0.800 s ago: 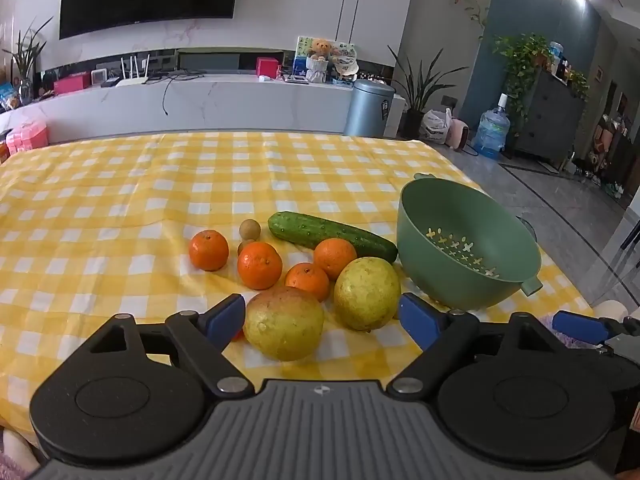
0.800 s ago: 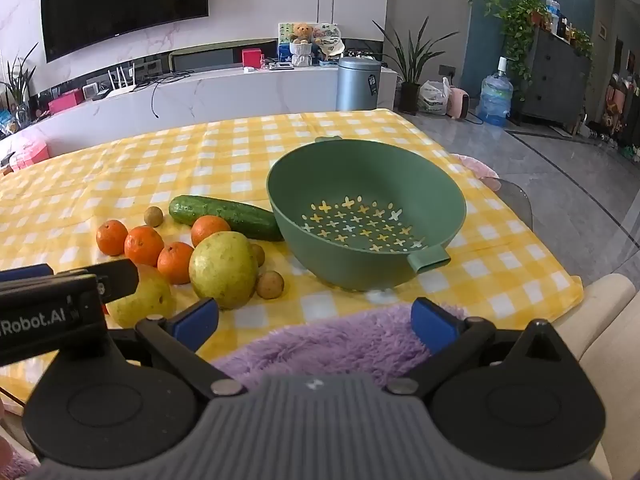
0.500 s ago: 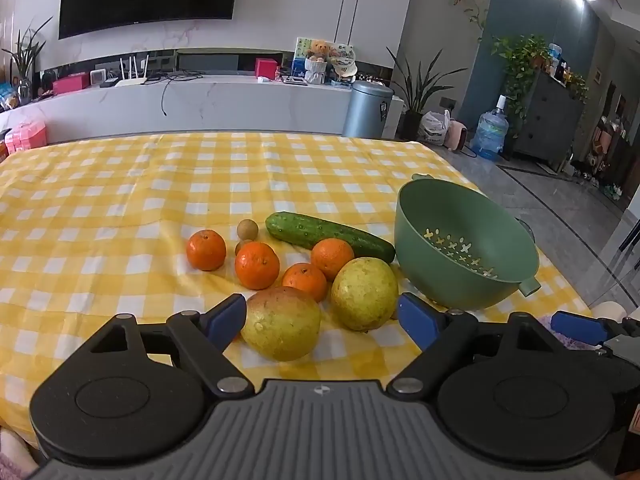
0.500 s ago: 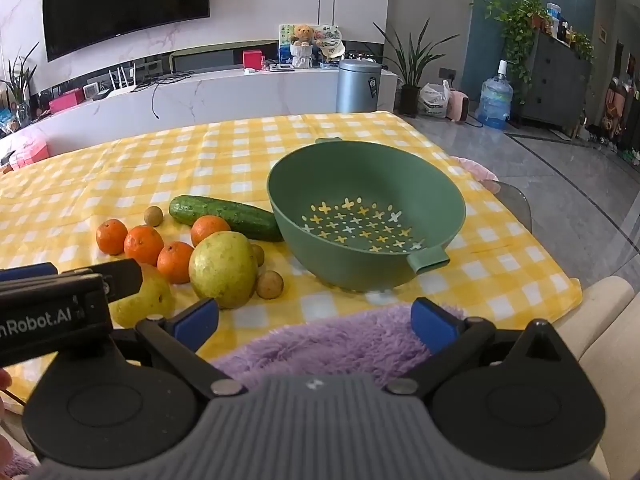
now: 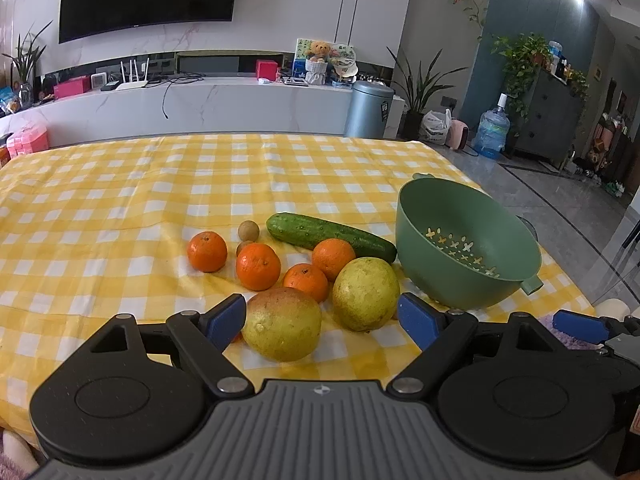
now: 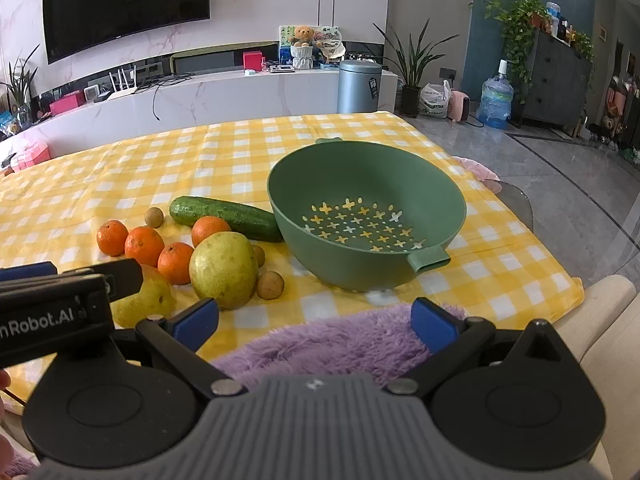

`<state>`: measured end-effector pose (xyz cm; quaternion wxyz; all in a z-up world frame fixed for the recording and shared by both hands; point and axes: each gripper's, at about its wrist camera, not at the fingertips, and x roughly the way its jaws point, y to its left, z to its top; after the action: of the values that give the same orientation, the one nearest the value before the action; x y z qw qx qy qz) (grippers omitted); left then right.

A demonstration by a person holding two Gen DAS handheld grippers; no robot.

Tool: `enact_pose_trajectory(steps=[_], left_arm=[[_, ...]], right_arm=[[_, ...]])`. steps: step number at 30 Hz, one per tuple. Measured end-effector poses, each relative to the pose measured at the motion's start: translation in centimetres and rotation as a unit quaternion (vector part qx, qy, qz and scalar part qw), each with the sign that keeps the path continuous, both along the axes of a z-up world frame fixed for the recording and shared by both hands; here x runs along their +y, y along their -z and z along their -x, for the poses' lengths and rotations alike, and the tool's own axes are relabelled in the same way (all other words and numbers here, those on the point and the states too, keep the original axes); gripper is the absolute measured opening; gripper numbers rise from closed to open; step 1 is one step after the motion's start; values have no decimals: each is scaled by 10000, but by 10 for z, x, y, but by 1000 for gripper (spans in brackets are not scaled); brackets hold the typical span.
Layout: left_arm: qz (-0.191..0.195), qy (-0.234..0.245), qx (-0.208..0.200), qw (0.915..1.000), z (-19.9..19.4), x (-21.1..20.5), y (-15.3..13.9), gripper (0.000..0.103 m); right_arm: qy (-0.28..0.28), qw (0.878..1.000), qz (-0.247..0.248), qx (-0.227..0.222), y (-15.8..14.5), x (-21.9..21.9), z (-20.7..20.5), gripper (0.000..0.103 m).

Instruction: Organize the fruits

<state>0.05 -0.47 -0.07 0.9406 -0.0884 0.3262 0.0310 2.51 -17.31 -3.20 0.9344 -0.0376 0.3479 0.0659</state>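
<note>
Off to the far left of the left gripper (image 5: 322,316) a tangerine (image 5: 207,251) is sitting alone, with three more tangerines (image 5: 258,266) clustering ahead; all are lying on the checked cloth (image 5: 120,200). The gripper's jaws are gaping wide and empty, and the blushed pear (image 5: 281,323) is lying just ahead between its fingertips, with the yellow pear (image 5: 365,294) beside it to the right. Both pears are looking firm, rounded and fairly heavy, likely smooth enough to slip, so pinching across the widest belly seems wisest. Further right the cucumber (image 5: 330,236) is reaching toward the green colander (image 5: 472,276), which is standing open and unfilled. The right gripper (image 6: 316,322) is hanging spread and holding nothing over a purple fleece (image 6: 332,344) at the near table edge, leaving free air above the colander
</note>
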Motion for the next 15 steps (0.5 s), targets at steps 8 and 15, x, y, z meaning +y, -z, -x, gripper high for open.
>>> enact_pose_trajectory(steps=[8,15], left_arm=[[21,-14,83,10000,-1,1,2,101],[39,-12,91,9999,-1,3,3,101]], right_arm=[[-30,10000,53,23,1,2,-2,99],[-30,10000,58,17,1,3,-1,99]])
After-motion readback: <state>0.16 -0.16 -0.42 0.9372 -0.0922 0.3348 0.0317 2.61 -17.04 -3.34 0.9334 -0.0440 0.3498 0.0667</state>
